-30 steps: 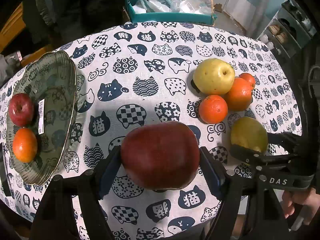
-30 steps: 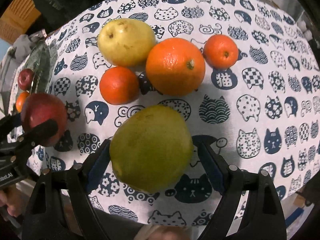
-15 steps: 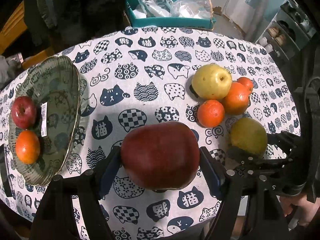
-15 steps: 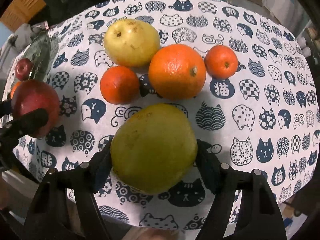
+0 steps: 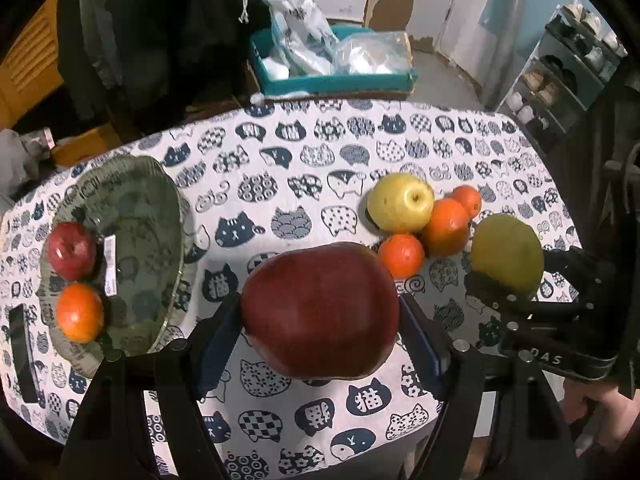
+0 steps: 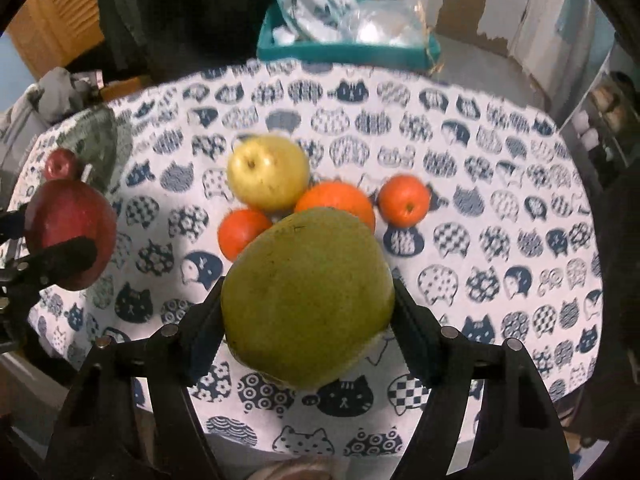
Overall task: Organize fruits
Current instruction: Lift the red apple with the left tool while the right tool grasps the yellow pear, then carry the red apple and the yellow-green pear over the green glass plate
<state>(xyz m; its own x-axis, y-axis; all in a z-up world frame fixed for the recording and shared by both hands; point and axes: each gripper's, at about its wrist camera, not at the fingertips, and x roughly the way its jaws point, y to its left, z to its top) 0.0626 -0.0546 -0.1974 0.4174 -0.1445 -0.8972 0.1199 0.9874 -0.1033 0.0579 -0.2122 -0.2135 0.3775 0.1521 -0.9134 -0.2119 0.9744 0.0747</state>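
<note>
1. Fruit is held in both grippers above a table covered in a cat-print tablecloth (image 5: 304, 184). The left gripper (image 5: 320, 324) is clamped on a large red apple (image 5: 320, 308), its pads pressing both sides.
2. The right gripper (image 6: 308, 320) is clamped on a large green fruit (image 6: 308, 292), possibly a pear or mango; I cannot tell which. Its pads bear on both flanks.
3. A green glass plate (image 5: 136, 208) sits at the table's left edge. It already holds a small red apple (image 5: 71, 250) and an orange (image 5: 79, 312), both on its left half.
4. Loose on the cloth to the right lie a yellow apple (image 5: 400, 202), a large orange (image 5: 446, 227) and two small oranges (image 5: 401, 255), clustered and touching.
5. Judged from the layout, the step in hand is carrying both held fruits to the plate.
6. To do it well, keep both grips firm and level, since round fruit can roll out of flat pads.
7. Bring the red apple over the bare right half of the plate and lower it until it rests before letting go.
8. Hold the green fruit back, clear of the cluster, so the grippers do not collide, then set it in the remaining bare space.
9. Avoid nudging the fruit already on the plate; it lies close to the rim.
</note>
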